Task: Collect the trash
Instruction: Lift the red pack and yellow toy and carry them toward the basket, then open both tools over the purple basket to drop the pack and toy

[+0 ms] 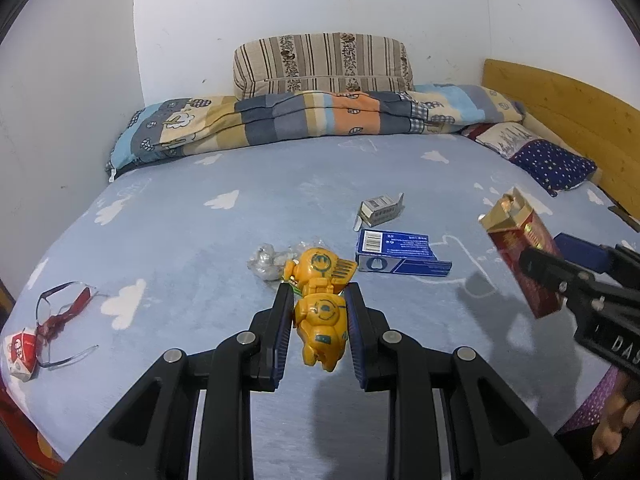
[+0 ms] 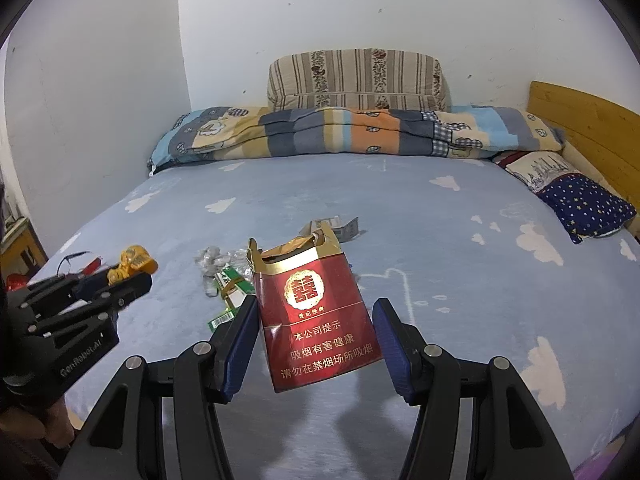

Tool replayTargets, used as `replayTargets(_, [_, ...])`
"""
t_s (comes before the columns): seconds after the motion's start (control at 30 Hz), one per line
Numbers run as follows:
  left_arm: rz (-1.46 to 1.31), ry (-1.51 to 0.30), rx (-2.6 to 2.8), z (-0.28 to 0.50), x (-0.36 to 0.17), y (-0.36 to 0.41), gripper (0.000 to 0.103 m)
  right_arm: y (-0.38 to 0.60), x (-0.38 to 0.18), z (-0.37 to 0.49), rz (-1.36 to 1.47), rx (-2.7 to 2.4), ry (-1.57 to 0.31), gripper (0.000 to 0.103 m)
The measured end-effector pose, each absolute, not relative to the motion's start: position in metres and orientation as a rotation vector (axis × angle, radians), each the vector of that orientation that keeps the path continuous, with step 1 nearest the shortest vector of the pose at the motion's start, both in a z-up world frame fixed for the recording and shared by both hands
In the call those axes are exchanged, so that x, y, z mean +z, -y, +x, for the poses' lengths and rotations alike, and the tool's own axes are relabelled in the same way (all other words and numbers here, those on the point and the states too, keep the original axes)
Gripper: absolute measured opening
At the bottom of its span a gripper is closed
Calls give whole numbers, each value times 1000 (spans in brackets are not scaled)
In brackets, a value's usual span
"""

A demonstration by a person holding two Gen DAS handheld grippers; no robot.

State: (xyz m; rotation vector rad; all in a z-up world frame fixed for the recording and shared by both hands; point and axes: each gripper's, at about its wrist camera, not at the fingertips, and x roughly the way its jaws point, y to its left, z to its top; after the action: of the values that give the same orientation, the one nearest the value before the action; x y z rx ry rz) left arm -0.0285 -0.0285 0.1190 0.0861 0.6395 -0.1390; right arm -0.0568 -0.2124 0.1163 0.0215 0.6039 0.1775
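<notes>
My left gripper (image 1: 320, 300) is shut on a yellow plastic toy (image 1: 320, 316) and holds it above the blue bed sheet (image 1: 200, 248). My right gripper (image 2: 316, 320) is shut on an opened red cigarette pack (image 2: 316, 312) and holds it above the bed; the pack also shows at the right of the left wrist view (image 1: 524, 256). On the sheet lie crumpled clear plastic (image 1: 266, 262), a blue box (image 1: 400, 254), a small grey box (image 1: 380, 208) and a green wrapper (image 2: 234, 290).
Glasses (image 1: 60, 320) and a red-and-white wrapper (image 1: 20, 354) lie at the bed's left edge. A folded patchwork quilt (image 1: 320, 116), a striped pillow (image 1: 324, 64) and a starred pillow (image 1: 552, 164) line the far side. A wooden headboard (image 1: 568, 120) stands at right.
</notes>
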Motion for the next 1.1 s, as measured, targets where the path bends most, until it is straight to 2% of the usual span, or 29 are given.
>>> replayTargets(0.33, [99,-626,-189,-33,119,40,25,229,124,-63,105,152,-590,62])
replayTargets(0.63, [74,-629,-343,-51,129,65,25,275,148,-118,261,137,-548,62])
replayTargets(0.87, [92,-605,-538,-87,152,124,25,354,171,-201,356,37,-492,62])
replayTargets(1.1, [129,-646,-842,-141,166,220,25,448,159,-293,452,-184,-513,62])
